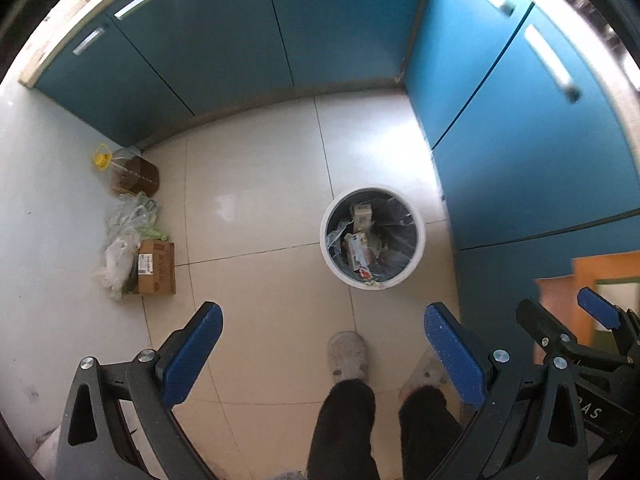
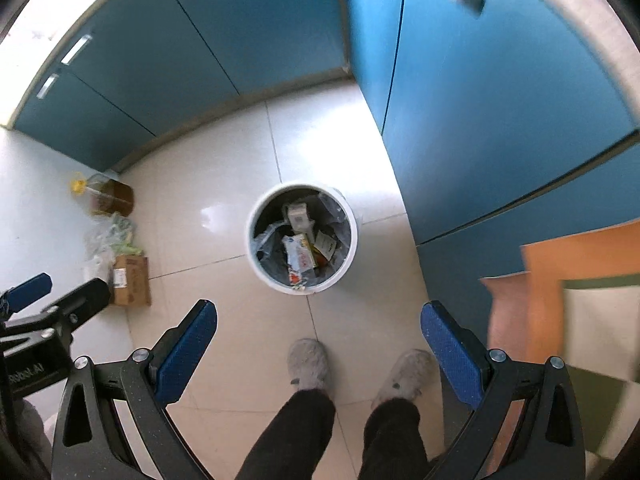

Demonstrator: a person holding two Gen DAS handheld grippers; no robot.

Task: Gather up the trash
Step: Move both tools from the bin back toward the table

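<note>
A round white trash bin (image 1: 416, 258) with a dark liner stands on the tiled floor; it also shows in the right wrist view (image 2: 347, 258). Cartons and wrappers (image 1: 362, 250) lie inside it, also seen from the right wrist (image 2: 300, 254). My left gripper (image 1: 322, 332) is open and empty, held high above the floor, near side of the bin. My right gripper (image 2: 318, 330) is open and empty at the same height. Each gripper shows at the edge of the other's view, the right one (image 1: 560, 328) and the left one (image 2: 60, 292).
Blue cabinets (image 1: 224, 40) line the back and right. By the left wall stand an oil jug (image 1: 134, 174), plastic bags (image 1: 128, 232) and a cardboard box (image 1: 156, 268). The person's slippered feet (image 2: 308, 364) stand below the grippers. An orange and green panel (image 2: 580, 300) is at right.
</note>
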